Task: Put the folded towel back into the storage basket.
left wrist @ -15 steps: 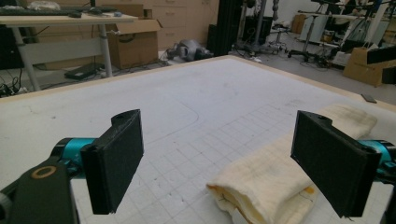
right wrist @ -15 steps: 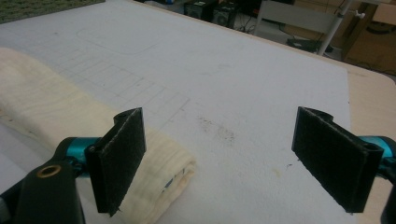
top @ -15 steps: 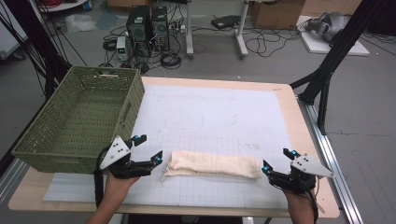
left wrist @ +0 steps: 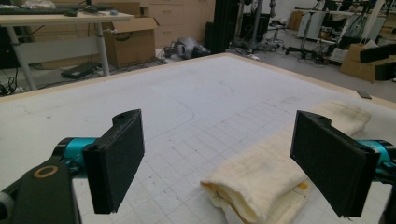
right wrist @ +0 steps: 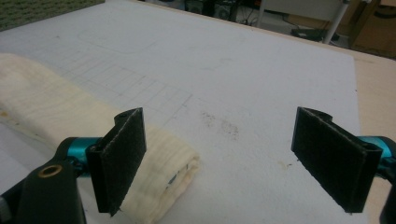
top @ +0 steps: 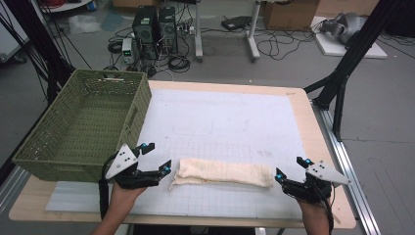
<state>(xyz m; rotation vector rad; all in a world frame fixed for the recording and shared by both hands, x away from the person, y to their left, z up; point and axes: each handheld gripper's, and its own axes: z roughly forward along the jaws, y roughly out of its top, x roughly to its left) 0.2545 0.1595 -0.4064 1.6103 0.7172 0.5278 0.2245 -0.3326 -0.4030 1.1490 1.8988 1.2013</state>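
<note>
Since the earlier frame almost nothing has shifted: both hands are keeping their places at the two ends of the folded cream-coloured cloth (top: 223, 173), and the cloth is lying where it lay.

The long, narrow roll of pale fabric is resting on the white gridded mat (top: 220, 122) that is covering the light wooden table (top: 320, 142), near the table's front edge and running across it from left to right. The green woven plastic basket (top: 83, 125) is standing at the table's left side, well apart from the cloth's far end and just behind the left hand.

The left gripper (top: 155, 157) is sitting just beside the cloth's left end with its jaws spread wide and nothing between them; in the left gripper view the cloth's folded end (left wrist: 261, 182) is lying close to the right-hand pad (left wrist: 334, 163), but whether it is touching the pad cannot be told.

The right gripper (top: 291, 167) is waiting at the cloth's right end, jaws likewise gaping wide and gripping nothing. In the right gripper view the cloth's rolled end (right wrist: 159, 172) is lying behind the left-hand pad (right wrist: 119, 156), while the other pad is hanging over bare mat.
</note>
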